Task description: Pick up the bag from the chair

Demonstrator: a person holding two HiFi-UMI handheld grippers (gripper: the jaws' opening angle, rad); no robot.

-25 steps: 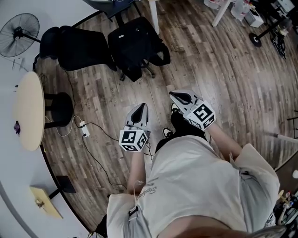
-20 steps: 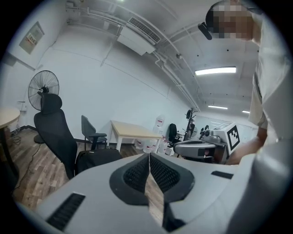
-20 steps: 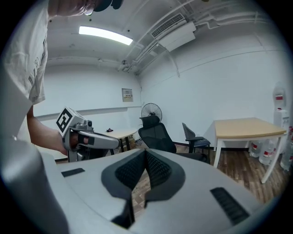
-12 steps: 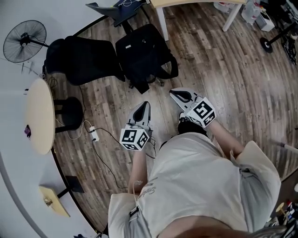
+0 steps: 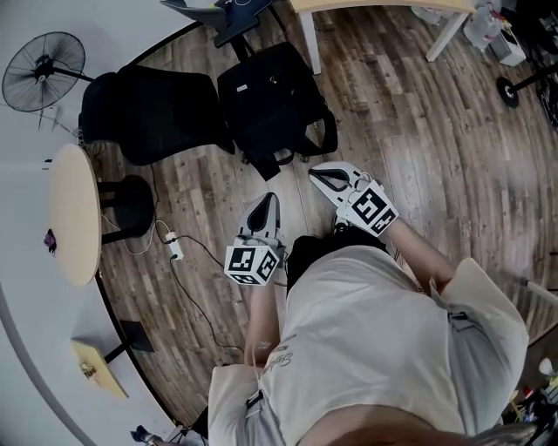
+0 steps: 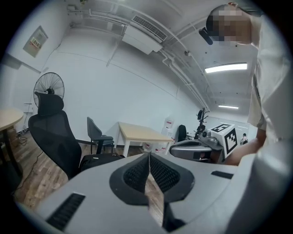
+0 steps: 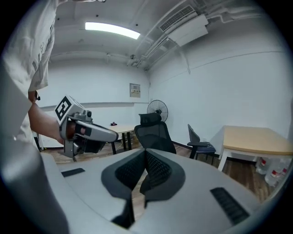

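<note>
1. left gripper sits just left of the frame's middle in the head view, pointing up the picture. its own view shows the two jaws pressed together along one line with nothing between them.
2. right gripper is a little higher and to the right, angled toward the upper left. its jaws also meet, and it holds nothing.
3. bag, black with a strap looping off its right side, lies in the upper middle of the head view on the seat of the black office chair, whose backrest spreads out to the left of it.
4. both grippers are near the bag's lower edge but apart from it, with bare wooden floor between them. the right one is closer to the strap.
5. in the left gripper view the bag shows low at centre left, beside the chair's tall mesh back.
6. a standing fan is in the upper left corner and a round table at the left edge. a power strip with its cable lies on the floor left of the left gripper.
7. a light wooden table crosses the top edge.
</note>
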